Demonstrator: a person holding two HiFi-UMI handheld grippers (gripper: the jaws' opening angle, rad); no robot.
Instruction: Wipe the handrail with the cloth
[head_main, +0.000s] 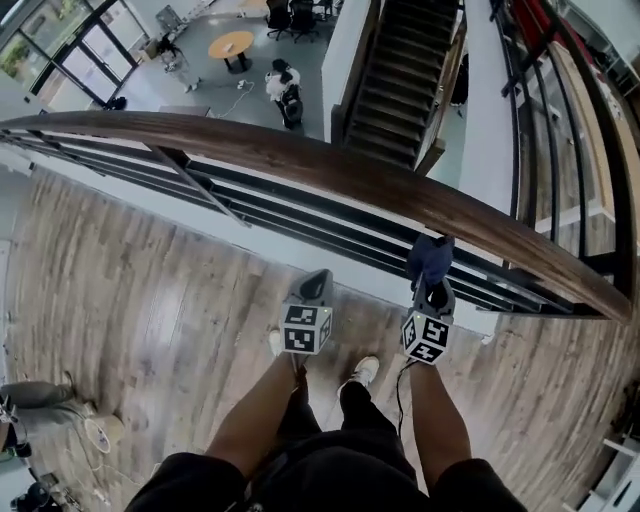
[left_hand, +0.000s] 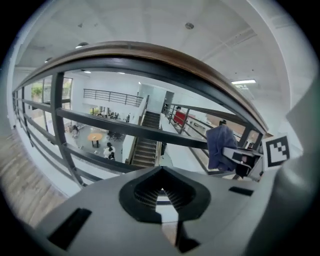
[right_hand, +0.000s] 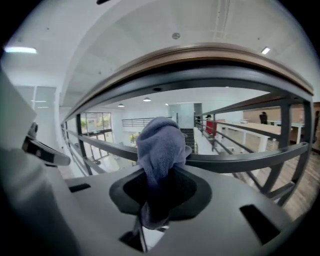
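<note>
Blue-grey terry cloth (right_hand: 161, 142) stands bunched in the right gripper (right_hand: 159, 180), which is clamped on its lower folds, just below the wooden handrail (right_hand: 200, 54); no contact is seen. Left gripper (left_hand: 161, 189): fingers (left_hand: 145, 197) closed tip to tip, empty. Judged: cloth is light, soft and compressible; the low grip leaves a wad free to press on the rail.

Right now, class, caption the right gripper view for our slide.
The right tongs hold a blue cloth up toward the wooden handrail.

Blue-grey cloth (right_hand: 160, 145); brown wood-grain handrail (head_main: 330, 165); black-and-white checked marker cubes (head_main: 306, 328).
</note>
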